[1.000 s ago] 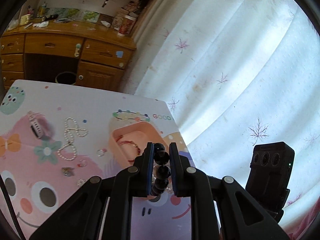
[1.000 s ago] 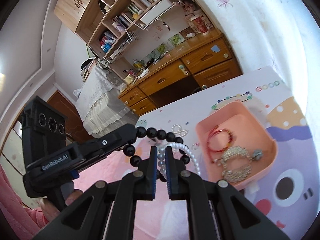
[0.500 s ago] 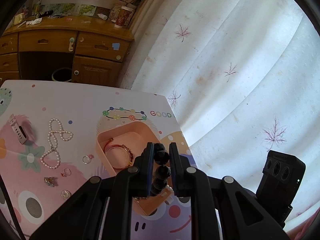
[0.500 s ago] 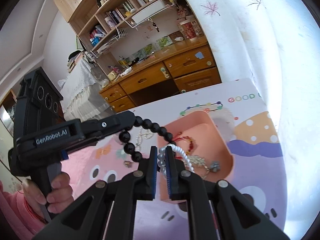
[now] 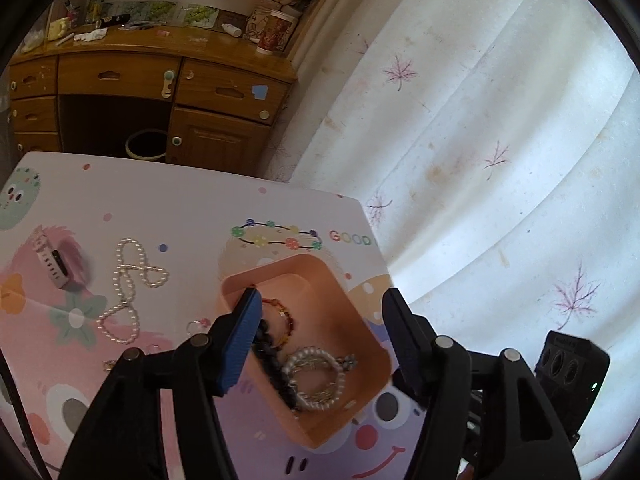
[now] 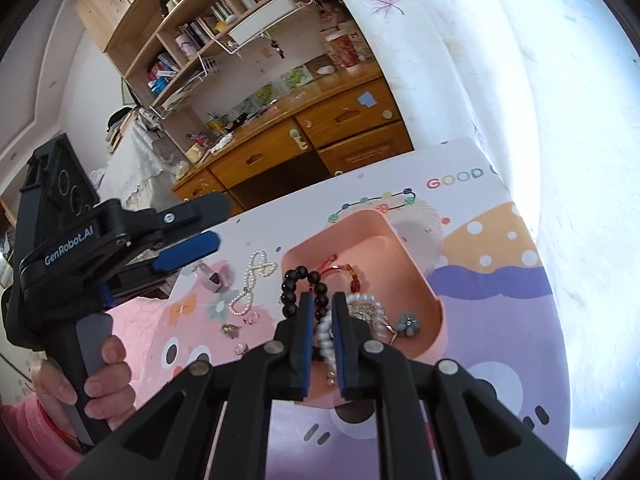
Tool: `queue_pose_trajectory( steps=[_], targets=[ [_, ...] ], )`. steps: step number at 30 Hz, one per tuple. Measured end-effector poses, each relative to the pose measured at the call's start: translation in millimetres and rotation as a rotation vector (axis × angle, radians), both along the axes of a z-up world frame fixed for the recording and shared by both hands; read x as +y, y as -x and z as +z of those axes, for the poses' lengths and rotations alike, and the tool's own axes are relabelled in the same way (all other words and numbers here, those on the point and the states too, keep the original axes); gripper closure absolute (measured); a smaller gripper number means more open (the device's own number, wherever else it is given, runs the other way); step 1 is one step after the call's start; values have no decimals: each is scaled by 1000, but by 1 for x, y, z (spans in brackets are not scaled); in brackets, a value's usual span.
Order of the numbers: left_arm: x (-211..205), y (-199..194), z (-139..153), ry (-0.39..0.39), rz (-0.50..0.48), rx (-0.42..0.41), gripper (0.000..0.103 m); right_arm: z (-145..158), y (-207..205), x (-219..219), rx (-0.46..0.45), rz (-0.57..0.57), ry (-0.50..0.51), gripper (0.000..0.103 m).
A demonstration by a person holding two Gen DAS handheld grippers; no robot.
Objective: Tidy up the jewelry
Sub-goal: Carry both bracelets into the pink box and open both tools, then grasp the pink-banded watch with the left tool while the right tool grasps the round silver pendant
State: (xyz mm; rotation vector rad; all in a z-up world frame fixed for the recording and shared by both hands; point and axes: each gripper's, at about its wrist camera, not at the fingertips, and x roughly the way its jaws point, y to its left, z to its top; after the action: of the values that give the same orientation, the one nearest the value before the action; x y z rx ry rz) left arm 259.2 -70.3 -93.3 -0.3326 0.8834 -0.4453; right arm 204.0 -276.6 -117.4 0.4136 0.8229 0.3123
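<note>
A pink tray [image 5: 372, 344] [image 6: 420, 272] stands on the cartoon mat. It holds a red bracelet [image 5: 286, 322], a silver piece and a blue flower [image 6: 408, 323]. My left gripper [image 5: 320, 320] is open above the tray; it also shows in the right wrist view [image 6: 188, 240]. The black bead bracelet [image 5: 272, 360] [image 6: 298, 288] hangs down into the tray. My right gripper [image 6: 322, 312] is shut on a white pearl bracelet [image 6: 326, 336], with the black beads also between its pads. The pearl bracelet [image 5: 316, 380] reaches the tray floor.
On the mat left of the tray lie a long pearl necklace [image 5: 128, 288] [image 6: 252, 284], a small watch [image 5: 50, 260], and several rings [image 5: 194, 326] and small charms [image 6: 230, 330]. A wooden desk [image 5: 160, 80] stands behind the mat; a white curtain [image 5: 480, 160] hangs to the right.
My left gripper has opened and let go of the black bead bracelet, which dropped toward the tray. Both grippers have moved closer over the tray.
</note>
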Motion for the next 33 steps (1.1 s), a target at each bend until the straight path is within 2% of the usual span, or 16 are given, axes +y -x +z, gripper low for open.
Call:
queue_pose_trajectory(
  steps=[3,5,10,13,16,19,22,24,26,33],
  targets=[
    [11,1,-2,-35,13,13,42,-1,-1,3,7,-8,3,86],
    [20,0,-3,-52,20,29,41,-1,-1,6,7,-14,2,76],
    [46,0,-1,-135,32,46,33,1,-2,18,11,-16,-16,70],
    [62,-3,0,-240,32,50,25,1,-2,29,16,-13,-31,63],
    [79,-5,-1,-339,33,54,23,1,-4,42,23,-13,-51,59],
    [95,-11,-5,-428,25,78,23,0,-6,57,41,-17,-62,49],
    [112,-21,-10,-514,38,88,17,-2,-9,76,45,-14,-62,47],
    [122,-26,-12,-530,54,80,17,-2,-12,90,46,0,-49,45],
    [135,-34,-12,-511,80,68,17,-3,-13,102,40,12,-29,40],
    [172,-66,-26,-379,151,113,17,-13,-15,155,-11,40,135,32]
  ],
)
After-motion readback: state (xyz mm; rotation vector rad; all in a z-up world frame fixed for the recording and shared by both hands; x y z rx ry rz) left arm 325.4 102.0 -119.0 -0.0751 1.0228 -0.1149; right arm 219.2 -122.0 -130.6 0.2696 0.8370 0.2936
